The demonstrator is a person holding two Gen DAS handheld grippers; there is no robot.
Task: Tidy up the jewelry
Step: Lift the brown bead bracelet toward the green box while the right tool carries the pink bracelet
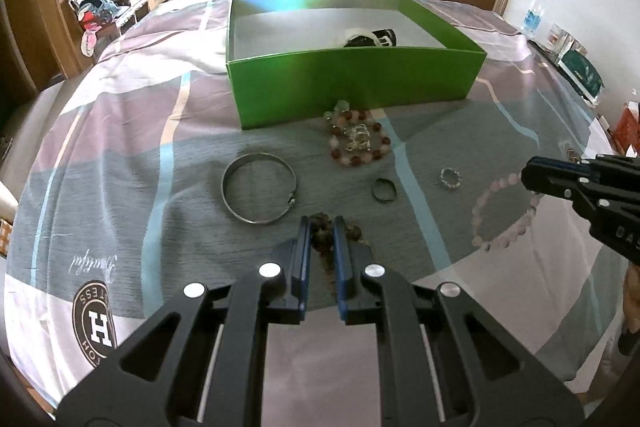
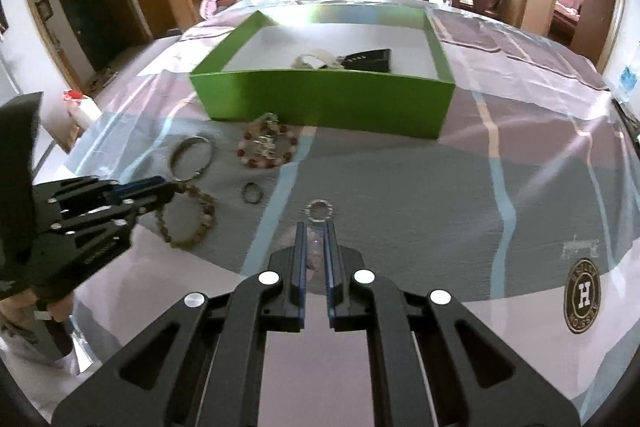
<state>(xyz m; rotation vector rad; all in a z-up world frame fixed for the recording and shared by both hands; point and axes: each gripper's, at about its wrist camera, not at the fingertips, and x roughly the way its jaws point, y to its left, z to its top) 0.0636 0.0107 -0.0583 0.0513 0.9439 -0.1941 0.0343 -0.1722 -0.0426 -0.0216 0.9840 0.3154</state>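
both grippers mid-pickup; left gripper [image 1: 322, 227] clamped on brown bead bracelet [image 2: 192, 219]; right gripper [image 2: 315, 233] pinching pink bead bracelet [image 1: 504, 219]; next carry both over green box [image 1: 352, 75], let go inside

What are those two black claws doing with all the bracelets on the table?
A person is tidying jewelry into the green box. The left claw is shut on a brown bead bracelet. The right claw is shut on a pale pink bead bracelet. A silver bangle, a red and pink bead bracelet and two rings lie on the cloth, not yet in the box.
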